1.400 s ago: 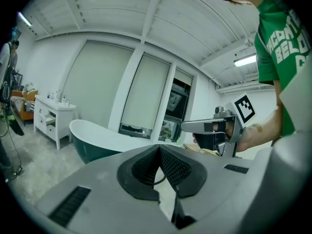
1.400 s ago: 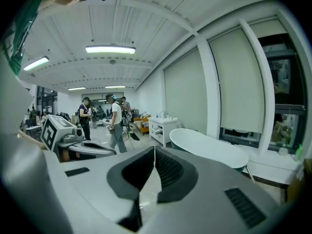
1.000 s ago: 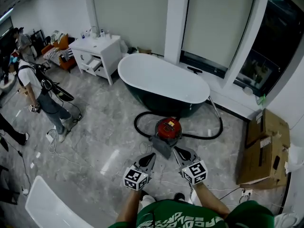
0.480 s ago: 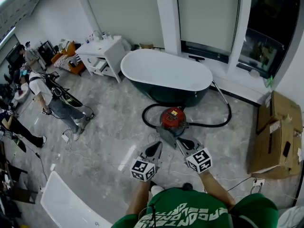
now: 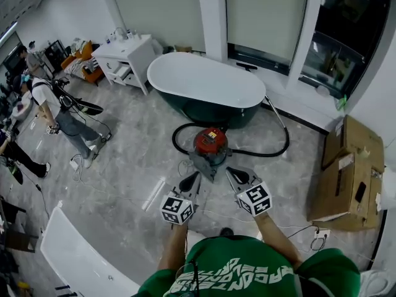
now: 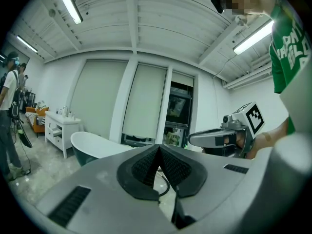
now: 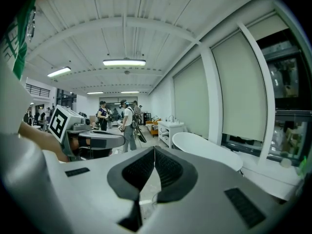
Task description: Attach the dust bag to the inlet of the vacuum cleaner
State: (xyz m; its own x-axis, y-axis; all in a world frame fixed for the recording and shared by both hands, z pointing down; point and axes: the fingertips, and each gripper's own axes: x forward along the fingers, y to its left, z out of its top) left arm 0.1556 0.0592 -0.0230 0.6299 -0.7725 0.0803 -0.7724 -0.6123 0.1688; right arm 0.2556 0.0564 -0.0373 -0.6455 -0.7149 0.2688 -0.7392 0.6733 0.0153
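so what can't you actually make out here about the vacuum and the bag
Head view: the vacuum cleaner is too small to show its inlet. The grey piece at its front may be the dust bag, but that is unclear.
Left gripper view: the left tool fills the lower picture, so no vacuum cleaner shows.
Right gripper view: the same with the right tool.

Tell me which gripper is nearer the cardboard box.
The right gripper: it is on the box's side, with the left gripper farther off.
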